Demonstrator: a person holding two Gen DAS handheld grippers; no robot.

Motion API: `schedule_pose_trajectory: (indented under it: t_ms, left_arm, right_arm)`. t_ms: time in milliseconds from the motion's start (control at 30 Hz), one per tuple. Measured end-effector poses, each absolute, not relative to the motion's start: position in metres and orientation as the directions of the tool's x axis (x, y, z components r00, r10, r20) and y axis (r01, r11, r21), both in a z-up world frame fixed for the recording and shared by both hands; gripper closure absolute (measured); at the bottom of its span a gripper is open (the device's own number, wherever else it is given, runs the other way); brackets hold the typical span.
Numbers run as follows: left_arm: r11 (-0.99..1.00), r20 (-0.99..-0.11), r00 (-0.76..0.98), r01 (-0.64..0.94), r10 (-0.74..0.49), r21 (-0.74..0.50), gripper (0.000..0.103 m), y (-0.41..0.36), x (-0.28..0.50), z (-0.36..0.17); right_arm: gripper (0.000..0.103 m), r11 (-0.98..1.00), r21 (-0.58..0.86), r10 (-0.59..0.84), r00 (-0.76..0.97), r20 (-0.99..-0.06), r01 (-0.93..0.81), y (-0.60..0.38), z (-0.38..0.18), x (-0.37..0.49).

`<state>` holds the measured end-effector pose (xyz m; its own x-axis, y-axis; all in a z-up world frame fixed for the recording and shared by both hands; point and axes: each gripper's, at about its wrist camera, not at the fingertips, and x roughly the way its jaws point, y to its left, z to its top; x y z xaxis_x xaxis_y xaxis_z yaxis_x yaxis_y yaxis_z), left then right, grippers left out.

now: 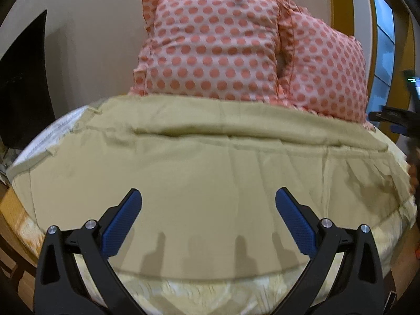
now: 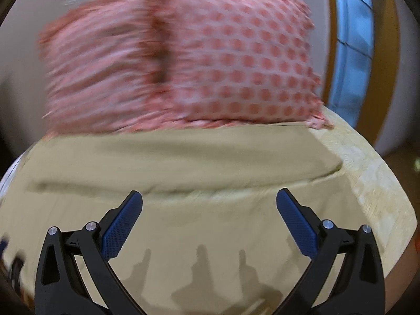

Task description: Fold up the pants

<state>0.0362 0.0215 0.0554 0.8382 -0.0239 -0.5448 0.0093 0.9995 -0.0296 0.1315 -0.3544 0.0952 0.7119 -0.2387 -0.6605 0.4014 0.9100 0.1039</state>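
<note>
Khaki-olive pants [image 1: 210,162] lie spread flat across the bed, with a lengthwise fold ridge across their far part; they also fill the right wrist view [image 2: 183,157]. My left gripper [image 1: 208,197] is open and empty, hovering over the near part of the pants. My right gripper [image 2: 209,197] is open and empty, also above the pants, near their right side. Part of the right gripper [image 1: 393,119] shows at the right edge of the left wrist view. The right wrist view is motion-blurred.
Two pink pillows with orange dots [image 1: 215,44] [image 2: 236,60] stand at the head of the bed behind the pants. A pale yellow patterned bedsheet [image 2: 367,162] shows at the right and near edges. A dark object [image 1: 23,84] stands at the left; a window [image 2: 351,44] is at the right.
</note>
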Motion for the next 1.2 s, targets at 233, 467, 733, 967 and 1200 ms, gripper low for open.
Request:
schedule_pose_trajectory:
  t_ms: [233, 467, 733, 967, 1200]
  left_arm:
    - [1.000, -0.529, 0.849, -0.015, 0.008, -0.009, 0.002, 0.021, 0.062, 0.069]
    - [0.999, -0.551, 0.834, -0.023, 0.033, 0.024, 0.002, 0.023, 0.081, 0.060]
    - [1.000, -0.570, 0.821, -0.010, 0.016, 0.013, 0.002, 0.024, 0.092, 0.052]
    - [0.999, -0.547, 0.837, 0.001, -0.027, -0.046, 0.002, 0.041, 0.080, 0.060]
    - [0.993, -0.490, 0.869, 0.007, -0.065, -0.120, 0.002, 0.074, 0.074, 0.086]
  right_arm:
    - [0.020, 0.724, 0.126, -0.285, 0.460, -0.841, 0.679, -0.469, 0.041, 0.271]
    - [0.027, 0.553, 0.138, -0.348, 0.378, -0.858, 0.822, -0.523, 0.012, 0.314]
    - [0.063, 0.606, 0.064, -0.432, 0.396, -0.810, 0.793, -0.532, -0.001, 0.302]
    - [0.098, 0.577, 0.423, -0.251, 0.645, -0.722, 0.698, -0.558, -0.002, 0.219]
    - [0.098, 0.563, 0.691, -0.109, 0.870, -0.480, 0.452, -0.518, 0.026, 0.061]
